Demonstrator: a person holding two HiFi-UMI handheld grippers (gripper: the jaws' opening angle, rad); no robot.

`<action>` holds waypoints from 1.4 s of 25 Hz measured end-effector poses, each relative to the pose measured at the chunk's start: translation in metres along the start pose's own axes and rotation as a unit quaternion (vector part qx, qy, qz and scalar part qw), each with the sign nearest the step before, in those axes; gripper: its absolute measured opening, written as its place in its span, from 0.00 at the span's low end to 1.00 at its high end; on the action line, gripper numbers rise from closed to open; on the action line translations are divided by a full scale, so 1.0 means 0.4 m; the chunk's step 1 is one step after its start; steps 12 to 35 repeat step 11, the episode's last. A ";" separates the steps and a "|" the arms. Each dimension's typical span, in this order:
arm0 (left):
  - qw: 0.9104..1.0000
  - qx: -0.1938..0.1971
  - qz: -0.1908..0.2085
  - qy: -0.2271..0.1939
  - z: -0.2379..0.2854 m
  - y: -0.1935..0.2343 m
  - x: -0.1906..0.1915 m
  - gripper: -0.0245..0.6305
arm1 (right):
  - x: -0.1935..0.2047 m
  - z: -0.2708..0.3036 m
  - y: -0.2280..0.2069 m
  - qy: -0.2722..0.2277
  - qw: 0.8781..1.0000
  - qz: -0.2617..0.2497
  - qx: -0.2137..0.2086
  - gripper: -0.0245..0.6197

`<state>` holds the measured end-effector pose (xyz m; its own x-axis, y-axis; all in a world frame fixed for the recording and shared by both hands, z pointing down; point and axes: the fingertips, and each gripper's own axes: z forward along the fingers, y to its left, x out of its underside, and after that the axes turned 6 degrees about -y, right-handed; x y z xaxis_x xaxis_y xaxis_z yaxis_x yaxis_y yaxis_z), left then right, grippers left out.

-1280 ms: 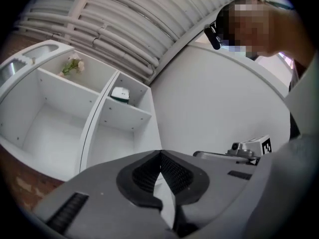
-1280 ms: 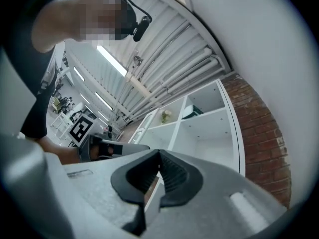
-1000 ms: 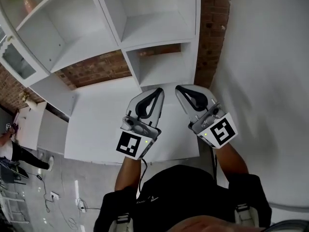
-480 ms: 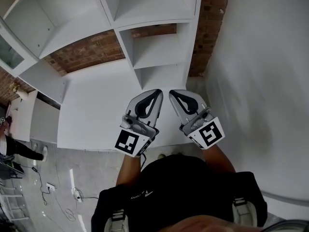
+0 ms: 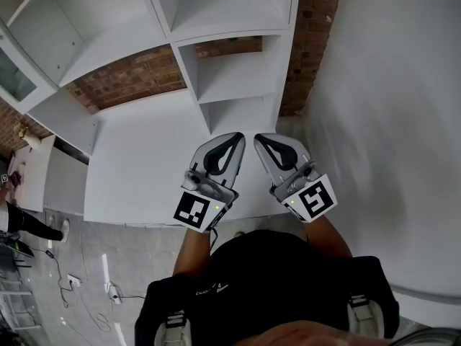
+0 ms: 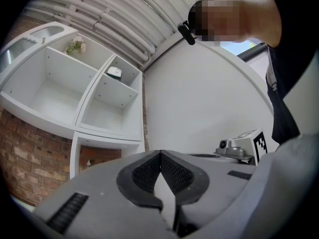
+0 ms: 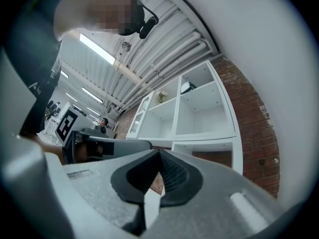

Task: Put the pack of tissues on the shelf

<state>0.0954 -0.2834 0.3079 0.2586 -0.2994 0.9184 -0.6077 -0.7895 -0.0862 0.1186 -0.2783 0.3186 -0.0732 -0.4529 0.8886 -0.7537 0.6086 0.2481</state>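
My left gripper (image 5: 236, 137) and right gripper (image 5: 259, 138) hang side by side above the near right corner of a white counter (image 5: 144, 164), both shut and holding nothing. In front of them rises the white shelf unit (image 5: 230, 78). The left gripper view shows the closed left gripper (image 6: 160, 156) pointing up at the shelf unit (image 6: 107, 108), where a small white and dark-green pack (image 6: 114, 73) sits in the upper right cubby. In the right gripper view the closed right gripper (image 7: 159, 156) faces the same shelf unit (image 7: 199, 113), and the pack (image 7: 187, 86) shows as a dark shape in that cubby.
A red brick wall (image 5: 137, 85) shows behind the shelves, and a plain white wall (image 5: 389, 121) closes the right side. A small plant (image 6: 76, 46) stands in an upper left cubby. At the far left a person (image 5: 21, 222) stands on the grey floor, with cables nearby.
The head view has shifted, so the shelves sit higher in frame. The right gripper has drawn a little closer to the left one. Both stay shut and empty.
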 end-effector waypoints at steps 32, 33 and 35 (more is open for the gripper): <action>1.000 -0.003 0.003 0.016 -0.002 -0.012 -0.005 0.04 | -0.005 -0.019 -0.010 0.004 1.000 0.007 0.000 0.04; 1.000 -0.003 0.003 0.016 -0.002 -0.012 -0.005 0.04 | -0.005 -0.019 -0.010 0.004 1.000 0.007 0.000 0.04; 1.000 -0.003 0.003 0.016 -0.002 -0.012 -0.005 0.04 | -0.005 -0.019 -0.010 0.004 1.000 0.007 0.000 0.04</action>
